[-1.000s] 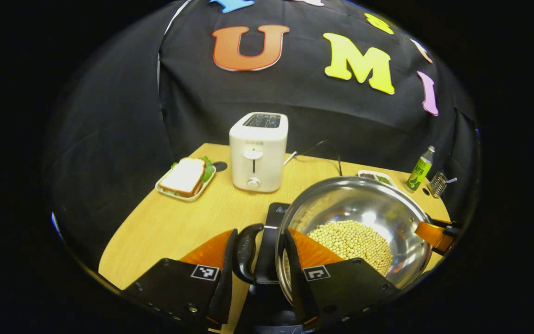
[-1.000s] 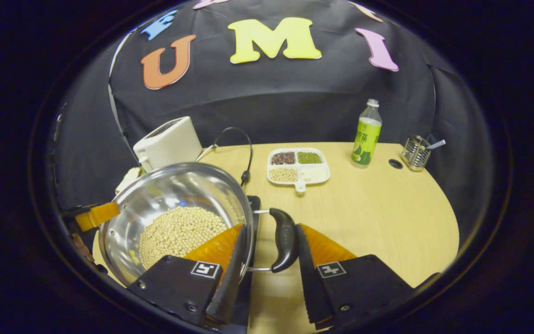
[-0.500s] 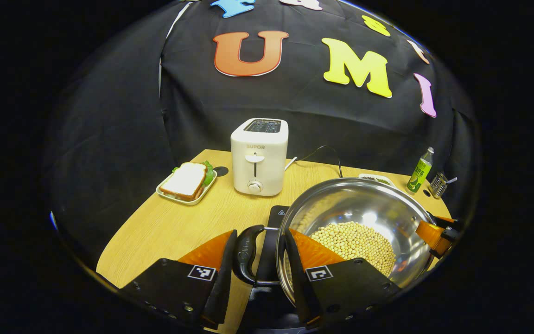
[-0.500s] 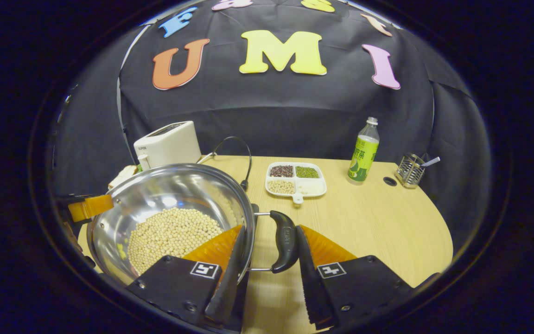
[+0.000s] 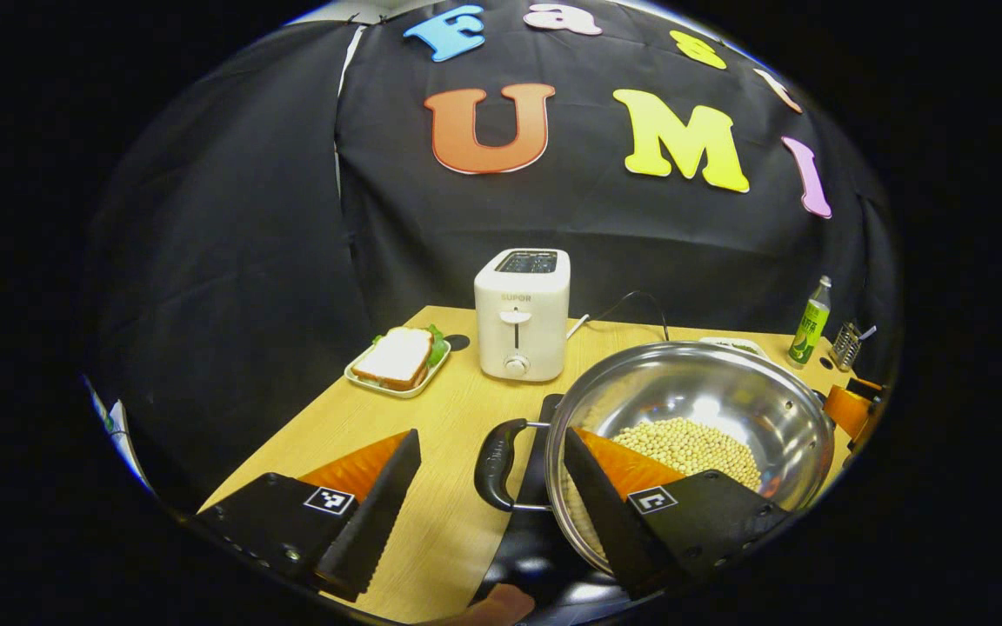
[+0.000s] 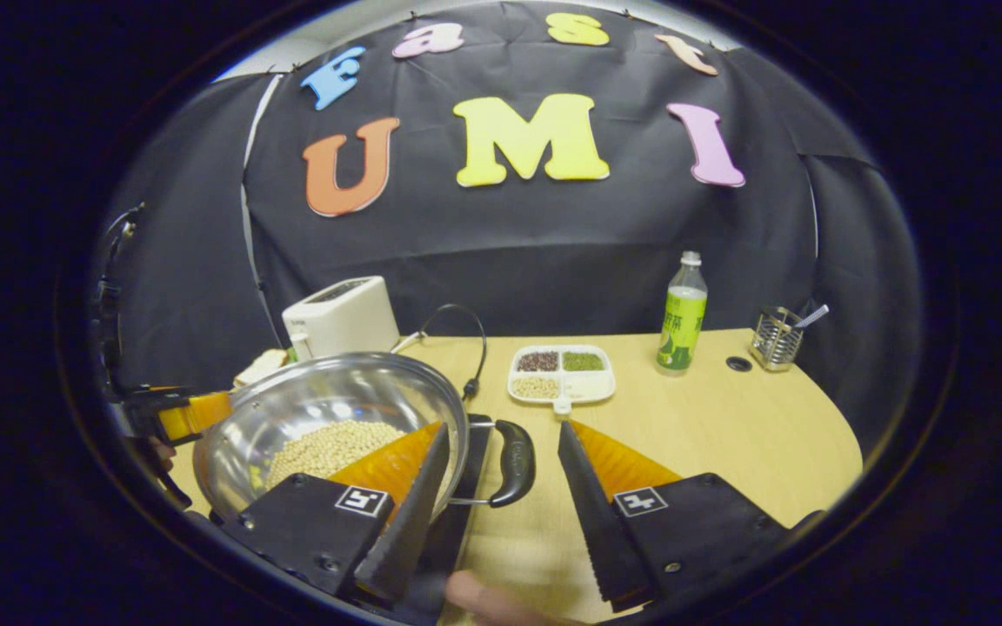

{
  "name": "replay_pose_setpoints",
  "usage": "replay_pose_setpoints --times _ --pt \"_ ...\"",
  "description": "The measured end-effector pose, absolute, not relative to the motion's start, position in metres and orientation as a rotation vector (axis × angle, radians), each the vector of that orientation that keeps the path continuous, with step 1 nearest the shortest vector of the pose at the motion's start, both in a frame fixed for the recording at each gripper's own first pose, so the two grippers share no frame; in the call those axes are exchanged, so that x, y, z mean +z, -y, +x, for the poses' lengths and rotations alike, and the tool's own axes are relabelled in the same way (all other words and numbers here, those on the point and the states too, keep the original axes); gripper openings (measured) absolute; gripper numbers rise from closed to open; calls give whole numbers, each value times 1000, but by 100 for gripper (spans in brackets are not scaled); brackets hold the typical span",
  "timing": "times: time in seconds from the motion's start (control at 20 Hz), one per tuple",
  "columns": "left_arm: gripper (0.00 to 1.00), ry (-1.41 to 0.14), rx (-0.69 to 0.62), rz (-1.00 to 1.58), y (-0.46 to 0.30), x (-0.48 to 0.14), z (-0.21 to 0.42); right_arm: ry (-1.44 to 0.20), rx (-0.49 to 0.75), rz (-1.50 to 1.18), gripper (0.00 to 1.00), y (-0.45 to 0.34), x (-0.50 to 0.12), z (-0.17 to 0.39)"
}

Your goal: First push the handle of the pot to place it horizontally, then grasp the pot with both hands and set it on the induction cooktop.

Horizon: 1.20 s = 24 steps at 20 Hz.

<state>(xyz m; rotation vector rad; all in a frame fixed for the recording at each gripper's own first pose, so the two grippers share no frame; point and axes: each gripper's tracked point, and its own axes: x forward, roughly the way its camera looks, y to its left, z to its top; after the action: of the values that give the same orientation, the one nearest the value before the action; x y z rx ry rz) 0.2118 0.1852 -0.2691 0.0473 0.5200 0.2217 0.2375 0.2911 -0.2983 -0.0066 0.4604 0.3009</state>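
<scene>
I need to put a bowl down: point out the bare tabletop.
Free: the table's right end, between divided dish, bottle, wire holder and right gripper. Crowded: left around pot, toaster, sandwich plate.

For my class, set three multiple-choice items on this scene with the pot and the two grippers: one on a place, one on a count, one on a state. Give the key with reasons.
1. Where does the sandwich plate lie in the left gripper view?
A. left of the toaster
B. inside the pot
C. beside the green bottle

2. How many compartments has the white divided tray?
A. two
B. four
C. six

3. How do the fingers of the right gripper stand?
A. shut on the bottle
B. shut on the tray
C. open, with the pot's black handle between them untouched

Key:
1 A, the plate sits on the table left of the toaster.
2 B, the tray shows two rows of two.
3 C, a gap shows on each side of the handle; the left gripper is open likewise.
</scene>
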Motion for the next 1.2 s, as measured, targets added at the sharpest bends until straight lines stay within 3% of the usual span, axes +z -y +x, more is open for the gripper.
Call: replay_pose_setpoints --times 0.1,1.05,1.2 --pt "97 -478 233 52 -180 -246 201 -445 306 -22 100 -279 -286 223" --pt "96 -38 22 36 -8 -29 74 -122 173 -7 100 -67 -113 99" --pt "96 -2 25 29 4 -26 53 -62 168 14 98 -47 -87 72"
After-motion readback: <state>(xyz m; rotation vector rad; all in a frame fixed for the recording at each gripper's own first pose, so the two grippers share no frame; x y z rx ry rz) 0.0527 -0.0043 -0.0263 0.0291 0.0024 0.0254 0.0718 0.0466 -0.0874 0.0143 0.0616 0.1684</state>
